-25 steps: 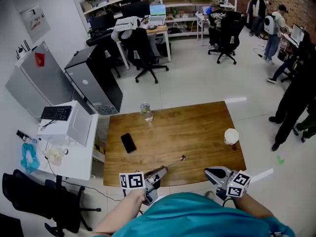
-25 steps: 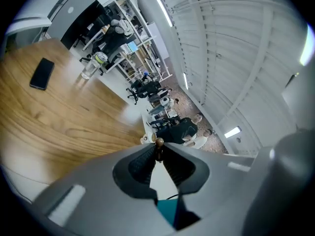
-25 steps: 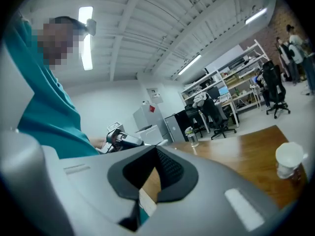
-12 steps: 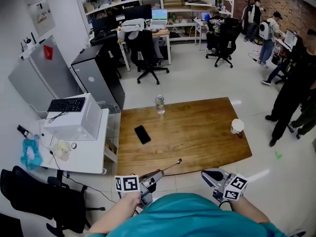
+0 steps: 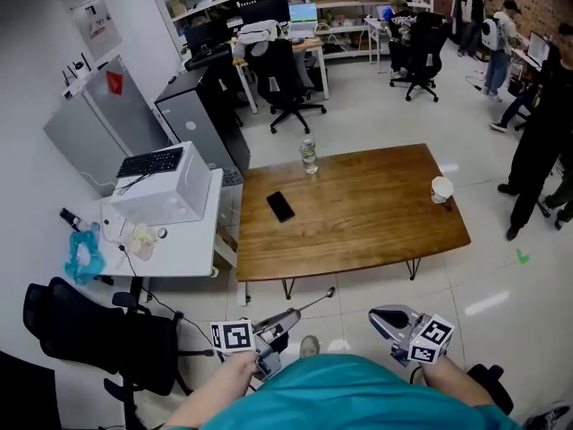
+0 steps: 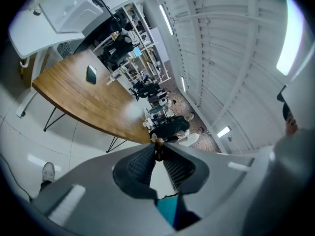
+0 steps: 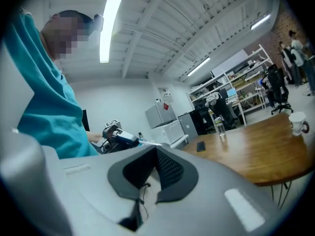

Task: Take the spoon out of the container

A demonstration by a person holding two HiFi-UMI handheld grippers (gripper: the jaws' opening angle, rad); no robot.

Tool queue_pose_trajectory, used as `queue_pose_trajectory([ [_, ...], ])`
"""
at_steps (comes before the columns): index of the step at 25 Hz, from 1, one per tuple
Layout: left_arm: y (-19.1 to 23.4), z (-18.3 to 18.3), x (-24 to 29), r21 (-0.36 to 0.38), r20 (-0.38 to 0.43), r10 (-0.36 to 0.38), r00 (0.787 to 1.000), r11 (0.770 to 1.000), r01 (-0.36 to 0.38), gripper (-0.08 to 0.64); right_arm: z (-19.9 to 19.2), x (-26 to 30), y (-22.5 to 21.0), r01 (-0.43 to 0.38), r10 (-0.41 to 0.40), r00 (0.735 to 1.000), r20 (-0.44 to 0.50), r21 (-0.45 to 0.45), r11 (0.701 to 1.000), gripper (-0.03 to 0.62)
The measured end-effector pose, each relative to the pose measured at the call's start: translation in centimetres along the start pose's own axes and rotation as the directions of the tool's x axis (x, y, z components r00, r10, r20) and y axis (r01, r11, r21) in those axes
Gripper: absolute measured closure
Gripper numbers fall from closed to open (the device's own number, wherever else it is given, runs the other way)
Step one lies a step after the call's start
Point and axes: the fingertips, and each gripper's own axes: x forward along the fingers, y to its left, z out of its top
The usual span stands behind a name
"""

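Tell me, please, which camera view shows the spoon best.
The head view: the spoon shows side-on, sticking out of the left gripper. The left gripper view shows it only end-on, pinched between the fingers. The right gripper view shows at most a thin sliver of it.

We can read no word, number or brand anywhere. Beyond the left end of the table (image 5: 358,218), a grey cabinet (image 5: 89,131) bears a small red label (image 5: 114,81), and the wall behind it a white notice (image 5: 97,25). The print on both is too small to read. On the near side of the table, the left gripper (image 5: 289,315) and right gripper (image 5: 380,315) carry cubes with black-and-white square markers, patterns without letters.
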Motion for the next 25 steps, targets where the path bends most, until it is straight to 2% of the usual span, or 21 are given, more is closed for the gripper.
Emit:
queue_pose_trajectory([
  [1,-0.9,-0.5,-1.1,-0.033,0.006,0.004,1.0,0.999,-0.003,0.514,0.0,0.1,1.6,-0.003,0.003,1.0,0.0,0.001,1.0,0.591],
  [2,-1.7,-1.2,-2.3,-0.108,0.015,0.013,1.0,0.994,-0.012,0.514,-0.2,0.3,3.1,-0.007,0.007,1.0,-0.004,-0.004,1.0,0.591],
  [3,-2.6,-2.2,-3.6,-0.223,0.028,0.03,0.999,0.974,-0.023,0.514,-0.4,0.7,4.5,-0.012,0.012,1.0,-0.009,-0.012,1.0,0.591],
  [5,-3.6,-3.9,-6.7,-0.446,0.049,0.063,0.997,0.894,-0.035,0.514,-1.2,2.0,7.0,-0.019,0.018,1.0,-0.022,-0.029,0.999,0.591],
  [6,-3.7,-4.3,-8.4,-0.495,0.056,0.069,0.996,0.868,-0.033,0.514,-1.5,2.9,8.2,-0.02,0.019,0.999,-0.027,-0.037,0.999,0.591],
  [7,-3.5,-4.4,-10.3,-0.509,0.06,0.07,0.996,0.86,-0.03,0.514,-1.8,4.1,9.4,-0.019,0.018,0.999,-0.03,-0.043,0.999,0.591],
  [11,-0.6,-3.9,-19.0,-0.518,0.051,0.093,0.994,0.854,-0.053,0.514,-3.0,10.5,14.1,-0.001,0.0,1.0,-0.028,-0.048,0.999,0.591],
  [12,0.1,-3.4,-21.1,-0.498,0.048,0.082,0.995,0.866,-0.048,0.514,-3.4,12.4,15.2,0.009,-0.01,1.0,-0.023,-0.041,0.999,0.591],
  [13,0.5,-2.3,-22.9,-0.423,0.048,0.046,0.998,0.906,-0.021,0.514,-3.8,14.4,16.2,0.016,-0.016,1.0,-0.012,-0.027,1.0,0.591],
  [14,0.8,-0.7,-24.6,-0.28,0.047,-0.017,0.999,0.96,0.03,0.514,-4.0,16.3,17.2,0.016,-0.016,1.0,0.004,-0.009,1.0,0.591],
  [15,1.2,1.2,-26.2,-0.11,0.038,-0.087,0.995,0.99,0.091,0.514,-4.3,18.3,17.9,0.011,-0.011,1.0,0.023,0.017,1.0,0.591],
  [16,2.2,2.6,-27.9,0.014,0.03,-0.134,0.991,0.991,0.133,0.514,-4.5,20.2,18.3,0.005,-0.007,0.999,0.042,0.048,0.999,0.591],
  [19,5.3,4.9,-32.4,0.138,0.09,-0.168,0.982,0.978,0.154,0.514,-5.3,24.8,19.0,-0.003,-0.004,0.999,0.054,0.122,0.993,0.591],
  [21,5.8,5.1,-34.1,0.269,0.141,-0.17,0.975,0.955,0.127,0.514,-5.4,26.2,19.8,-0.029,0.026,0.999,0.026,0.103,0.994,0.591],
  [23,5.3,5.1,-34.8,0.4,0.205,-0.186,0.961,0.912,0.091,0.514,-5.3,26.7,20.5,-0.061,0.062,0.998,-0.008,0.059,0.996,0.591],
  [25,4.3,5.3,-35.1,0.517,0.275,-0.211,0.938,0.855,0.041,0.514,-5.2,27.0,20.8,-0.087,0.088,0.995,-0.042,0.013,0.996,0.591],
])
